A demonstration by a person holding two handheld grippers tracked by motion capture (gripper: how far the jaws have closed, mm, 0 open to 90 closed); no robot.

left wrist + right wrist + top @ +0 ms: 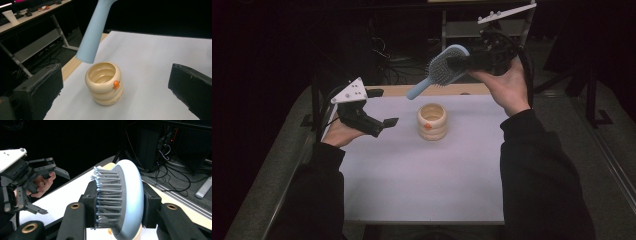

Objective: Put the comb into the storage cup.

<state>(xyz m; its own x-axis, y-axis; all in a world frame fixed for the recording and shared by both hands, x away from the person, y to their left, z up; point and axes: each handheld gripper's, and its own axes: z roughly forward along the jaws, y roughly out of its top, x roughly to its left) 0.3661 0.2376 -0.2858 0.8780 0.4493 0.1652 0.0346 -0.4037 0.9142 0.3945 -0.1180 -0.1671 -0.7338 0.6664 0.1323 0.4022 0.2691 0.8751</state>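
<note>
My right gripper (458,63) is raised over the far side of the table, shut on the head of a light blue hairbrush (443,67). The bristles face down-left and the handle (93,32) slants down, its end just above a cream ringed cup (432,121) with an orange beak. In the right gripper view the black jaws clamp the brush head (132,195) from both sides. My left gripper (384,106) stands open left of the cup (103,83), a little above the white mat (422,175), with nothing between its pads (37,92).
The mat covers a wooden table whose far edge (447,90) shows behind the cup. Beyond it stand a metal shelf frame (492,27) and loose cables. A desk with a paper cup (11,16) sits far left in the left gripper view.
</note>
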